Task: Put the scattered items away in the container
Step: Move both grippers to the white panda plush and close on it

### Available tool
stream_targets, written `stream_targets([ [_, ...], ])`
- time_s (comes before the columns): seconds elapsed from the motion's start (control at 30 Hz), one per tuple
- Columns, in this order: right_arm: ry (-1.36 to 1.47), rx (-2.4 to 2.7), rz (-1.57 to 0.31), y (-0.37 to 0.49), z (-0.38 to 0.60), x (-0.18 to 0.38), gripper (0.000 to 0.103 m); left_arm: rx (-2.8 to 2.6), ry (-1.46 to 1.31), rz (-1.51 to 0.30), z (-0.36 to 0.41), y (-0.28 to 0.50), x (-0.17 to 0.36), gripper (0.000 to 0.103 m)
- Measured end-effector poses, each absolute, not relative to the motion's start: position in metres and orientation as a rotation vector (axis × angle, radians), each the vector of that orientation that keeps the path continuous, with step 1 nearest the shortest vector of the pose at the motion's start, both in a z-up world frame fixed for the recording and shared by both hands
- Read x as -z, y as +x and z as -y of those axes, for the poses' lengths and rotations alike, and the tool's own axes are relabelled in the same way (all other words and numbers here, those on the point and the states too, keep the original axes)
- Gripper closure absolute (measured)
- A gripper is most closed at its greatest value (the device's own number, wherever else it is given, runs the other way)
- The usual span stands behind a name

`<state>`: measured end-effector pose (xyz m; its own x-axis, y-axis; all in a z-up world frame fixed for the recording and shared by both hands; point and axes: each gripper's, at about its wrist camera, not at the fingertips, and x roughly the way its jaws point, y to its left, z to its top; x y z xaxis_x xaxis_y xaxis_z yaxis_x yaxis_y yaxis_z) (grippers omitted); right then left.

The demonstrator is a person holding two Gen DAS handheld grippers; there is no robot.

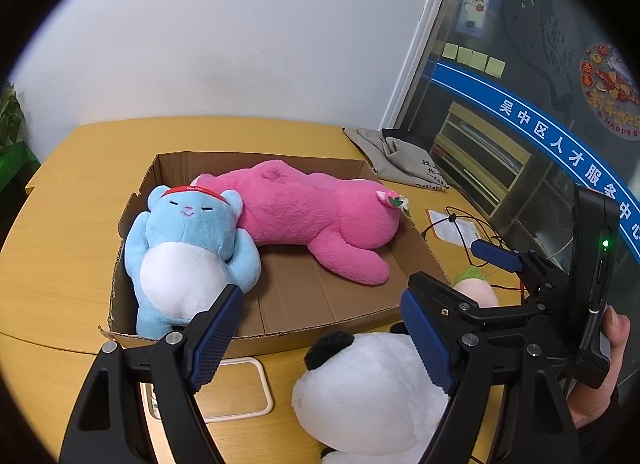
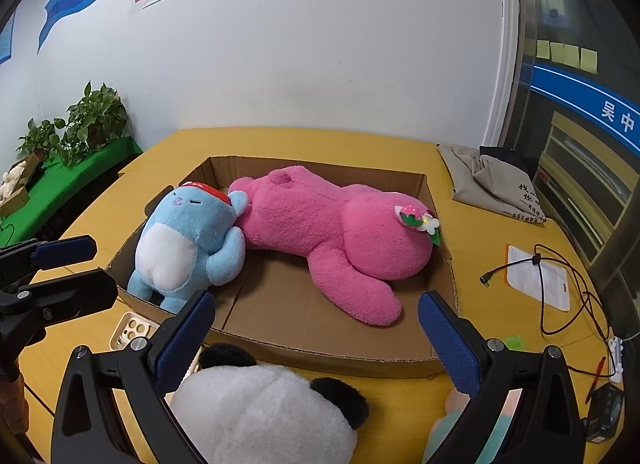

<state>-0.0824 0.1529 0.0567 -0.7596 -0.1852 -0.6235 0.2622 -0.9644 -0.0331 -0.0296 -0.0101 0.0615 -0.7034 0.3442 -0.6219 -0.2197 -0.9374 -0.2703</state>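
Note:
A shallow cardboard box (image 1: 280,328) (image 2: 320,348) sits on the yellow table and holds a blue bear plush (image 1: 188,248) (image 2: 184,240) and a pink plush (image 1: 316,215) (image 2: 340,232). A white panda plush (image 1: 368,396) (image 2: 260,408) lies on the table in front of the box. My left gripper (image 1: 324,340) is open, its right finger touching the panda's head. My right gripper (image 2: 316,344) is open above the panda; it also shows in the left wrist view (image 1: 460,276). A small peach plush (image 1: 476,288) (image 2: 460,404) lies beside the box's near right corner.
A clear phone case (image 1: 240,388) (image 2: 132,332) lies in front of the box at left. A grey cloth bag (image 1: 400,155) (image 2: 492,179), a white pouch (image 2: 536,280) and a black cable (image 2: 560,288) lie at right. Potted plants (image 2: 80,123) stand on a green shelf at left.

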Motion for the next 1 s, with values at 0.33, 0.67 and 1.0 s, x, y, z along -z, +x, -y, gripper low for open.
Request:
stream_targets([
  [0.33,0.946,2.731,-0.156,-0.076,-0.164,-0.054,0.000,-2.585,-1.040,0.264,0.001,-0.028,-0.053,0.022],
  [0.67,0.964,2.477,-0.158,-0.009,-0.181,-0.007,0.000,-2.381,-1.202,0.294,-0.011,-0.032,-0.002,0.022],
  [1.0,1.087,2.441,-0.210,-0.003,-0.160,0.053,0.000,-2.195,-1.310,0.426,-0.015,-0.053,0.051,0.022],
])
